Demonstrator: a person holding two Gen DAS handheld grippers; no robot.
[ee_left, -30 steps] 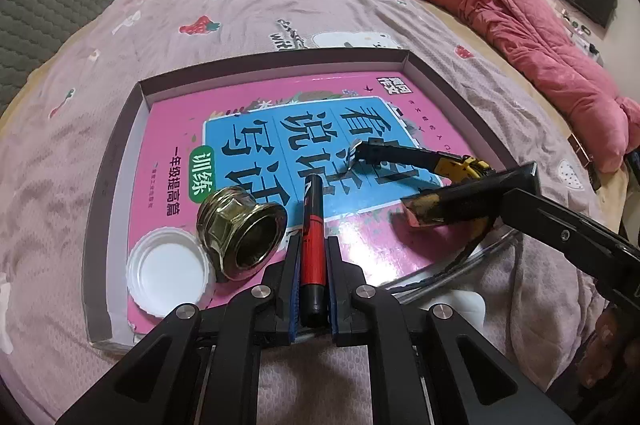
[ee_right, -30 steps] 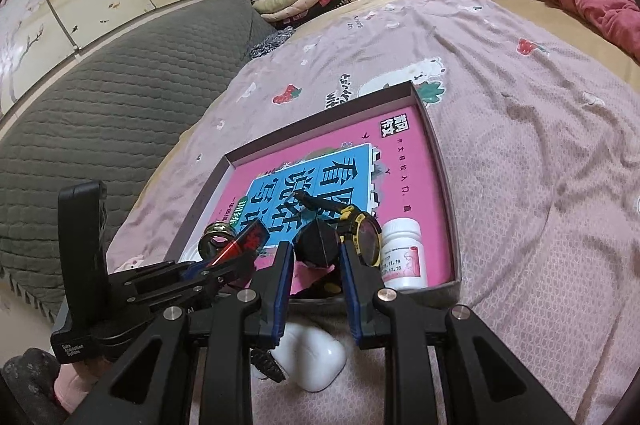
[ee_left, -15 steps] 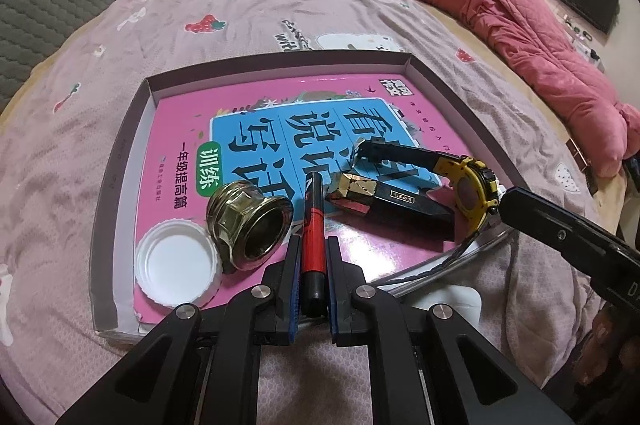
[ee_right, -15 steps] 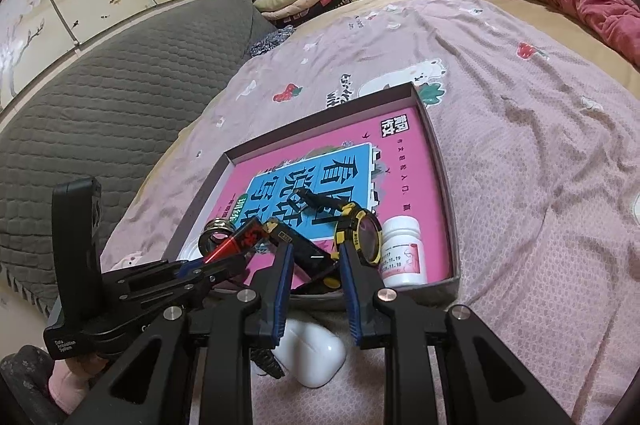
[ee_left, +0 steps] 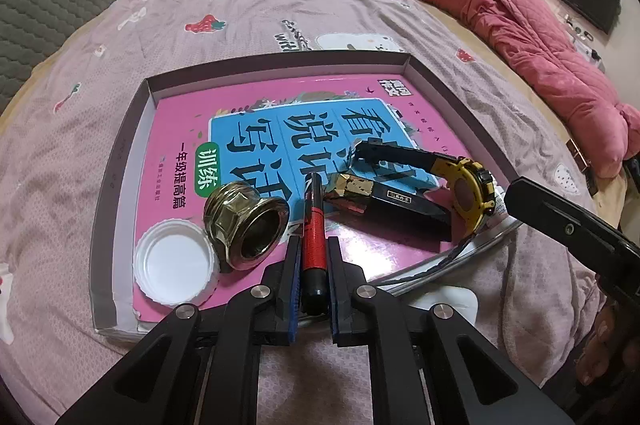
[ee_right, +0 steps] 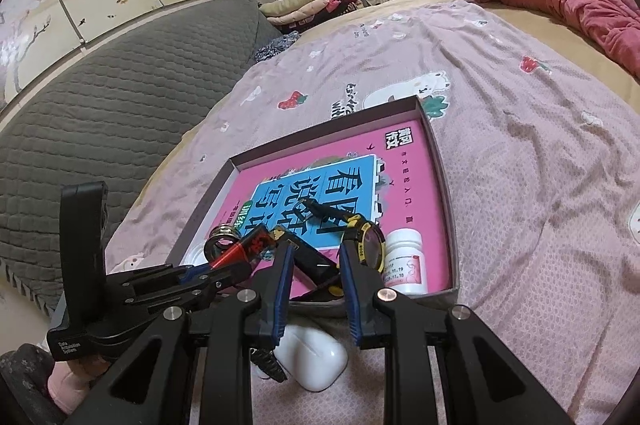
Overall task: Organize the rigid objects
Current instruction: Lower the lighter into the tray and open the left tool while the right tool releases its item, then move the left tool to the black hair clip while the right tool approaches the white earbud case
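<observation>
Left gripper point(ee_left: 313, 267) is clamped on a red-and-black marker point(ee_left: 313, 233); from my left wrist feed the marker points forward over the pink book point(ee_left: 248, 113) lying in the shallow tray point(ee_left: 120, 153) on the bed. Brass nut fitting point(ee_left: 244, 225) sits just left of the marker, touching the white plastic lid point(ee_left: 174, 267) beside it. Right of the marker: a black bar with gold foil end point(ee_left: 384, 197), and the black-and-yellow watch point(ee_left: 468, 191) at the tray's right edge. Right gripper's body point(ee_left: 568, 229) shows at the right edge of that feed.

Right wrist feed: right gripper point(ee_right: 314, 261) jaws are narrow, with a gap, nothing pinched that I can see; the black bar lies in the tray beyond the gap, the watch point(ee_right: 366, 239) just past the right finger. White pill bottle point(ee_right: 404, 261) lies in the tray's near right corner. White earbud case point(ee_right: 312, 357) rests on the bedsheet point(ee_right: 520, 185) outside the tray, under the fingers. Left gripper point(ee_right: 224, 261) with its marker visible at left.
</observation>
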